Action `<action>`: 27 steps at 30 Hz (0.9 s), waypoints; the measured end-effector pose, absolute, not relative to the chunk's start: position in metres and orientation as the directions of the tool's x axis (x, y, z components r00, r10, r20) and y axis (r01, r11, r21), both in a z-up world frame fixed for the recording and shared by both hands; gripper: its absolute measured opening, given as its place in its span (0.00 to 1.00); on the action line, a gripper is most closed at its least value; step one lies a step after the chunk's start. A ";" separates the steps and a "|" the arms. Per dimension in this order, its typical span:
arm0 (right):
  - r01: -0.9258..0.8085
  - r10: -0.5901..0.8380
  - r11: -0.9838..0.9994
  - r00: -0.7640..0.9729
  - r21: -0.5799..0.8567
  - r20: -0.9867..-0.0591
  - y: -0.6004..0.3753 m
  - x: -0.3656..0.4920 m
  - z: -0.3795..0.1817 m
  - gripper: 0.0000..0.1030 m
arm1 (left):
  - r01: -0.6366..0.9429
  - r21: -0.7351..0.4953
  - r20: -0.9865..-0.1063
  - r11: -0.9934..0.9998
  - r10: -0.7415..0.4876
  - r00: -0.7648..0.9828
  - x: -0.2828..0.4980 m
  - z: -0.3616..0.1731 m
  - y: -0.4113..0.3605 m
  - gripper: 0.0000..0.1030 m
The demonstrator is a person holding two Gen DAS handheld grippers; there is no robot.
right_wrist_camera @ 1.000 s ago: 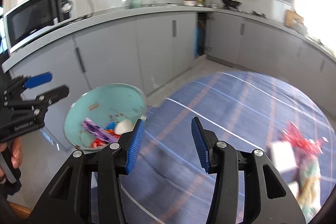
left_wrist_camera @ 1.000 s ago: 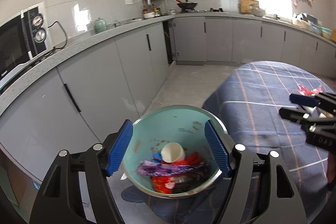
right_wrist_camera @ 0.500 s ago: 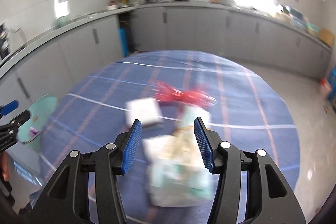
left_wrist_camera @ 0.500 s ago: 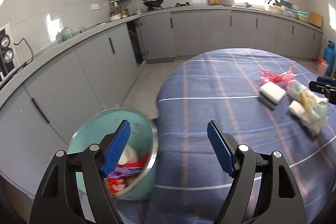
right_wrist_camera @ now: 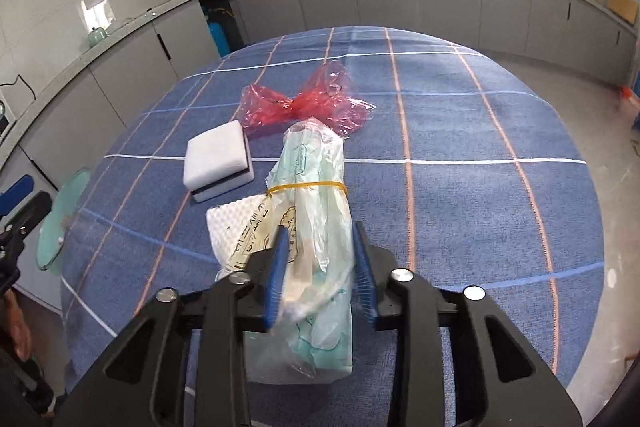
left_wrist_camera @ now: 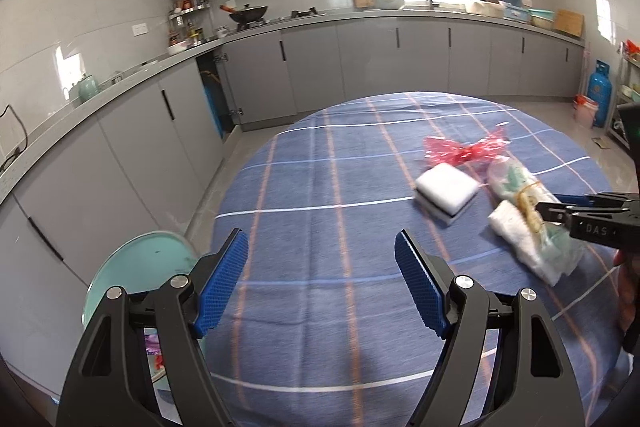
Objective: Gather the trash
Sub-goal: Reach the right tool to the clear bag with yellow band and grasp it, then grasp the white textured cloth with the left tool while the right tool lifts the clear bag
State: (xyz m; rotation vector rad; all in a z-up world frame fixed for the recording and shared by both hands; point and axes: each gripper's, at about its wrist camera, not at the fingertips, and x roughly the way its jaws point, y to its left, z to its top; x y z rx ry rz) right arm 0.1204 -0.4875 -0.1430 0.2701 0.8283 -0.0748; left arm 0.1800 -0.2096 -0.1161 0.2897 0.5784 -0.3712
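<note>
scene: we see a round worktop (right_wrist_camera: 460,187) under a blue checked cloth, with a bagged bundle, a white sponge block (right_wrist_camera: 218,161) and a red wrapper (right_wrist_camera: 304,103) on it; a teal bin (left_wrist_camera: 140,267) sits low at the worktop's left edge.
right tool: our right tool (right_wrist_camera: 320,269) has just been closing, and its blue pads now sit narrow on either side of the bagged bundle (right_wrist_camera: 316,211), squeezing the plastic at its near end. We read it as gripped.
left tool: our left tool (left_wrist_camera: 322,287) hangs wide over bare cloth, with nothing between its pads.
key relation: the bundle's long axis runs straight away from the right tool, toward the red wrapper, so the pads cross it at right angles. It still rests on the cloth. A yellow rubber band rings it midway; a white foam sheet (right_wrist_camera: 236,227) touches its left side.
nearer hand: right, already on the bundle; the left is well apart from all three items.
bin direction: far left of the right tool, so the carry likely goes left across the worktop.
change: a second ago both tools were by the bin, the left directly above it; now both have swung over the worktop, and the bin is at the left edge of both views.
risk: loose plastic may slip; the foam sheet may drag along.
</note>
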 end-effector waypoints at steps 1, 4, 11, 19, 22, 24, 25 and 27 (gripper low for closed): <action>0.166 0.036 0.965 0.685 0.204 -0.728 -0.487 0.117 -0.140 0.14 | 0.424 0.162 -0.578 0.891 -0.263 0.773 0.180 -0.114 -0.217 0.73; 0.168 0.020 0.965 0.714 0.199 -0.700 -0.491 0.105 -0.127 0.12 | 0.452 0.162 -0.578 0.877 -0.287 0.764 0.176 -0.113 -0.237 0.73; 0.219 -0.123 0.973 0.773 0.079 -0.622 -0.508 0.064 -0.094 0.10 | 0.534 0.146 -0.605 0.833 -0.352 0.714 0.163 -0.119 -0.292 0.74; 0.270 -0.183 0.962 0.759 0.046 -0.625 -0.532 0.041 -0.113 0.10 | 0.596 0.087 -0.693 0.798 -0.381 0.611 0.156 -0.149 -0.347 0.76; 0.272 -0.174 0.960 0.764 0.065 -0.621 -0.536 0.040 -0.115 0.10 | 0.606 0.076 -0.726 0.792 -0.372 0.578 0.155 -0.162 -0.363 0.76; 0.273 -0.174 0.959 0.773 0.072 -0.610 -0.534 0.037 -0.116 0.10 | 0.612 0.080 -0.750 0.787 -0.356 0.557 0.156 -0.171 -0.372 0.75; 0.272 -0.168 0.959 0.777 0.082 -0.606 -0.534 0.037 -0.116 0.10 | 0.621 0.082 -0.762 0.780 -0.353 0.543 0.156 -0.175 -0.376 0.75; 0.270 -0.164 0.959 0.781 0.090 -0.602 -0.534 0.035 -0.116 0.10 | 0.626 0.087 -0.777 0.775 -0.341 0.529 0.157 -0.180 -0.381 0.71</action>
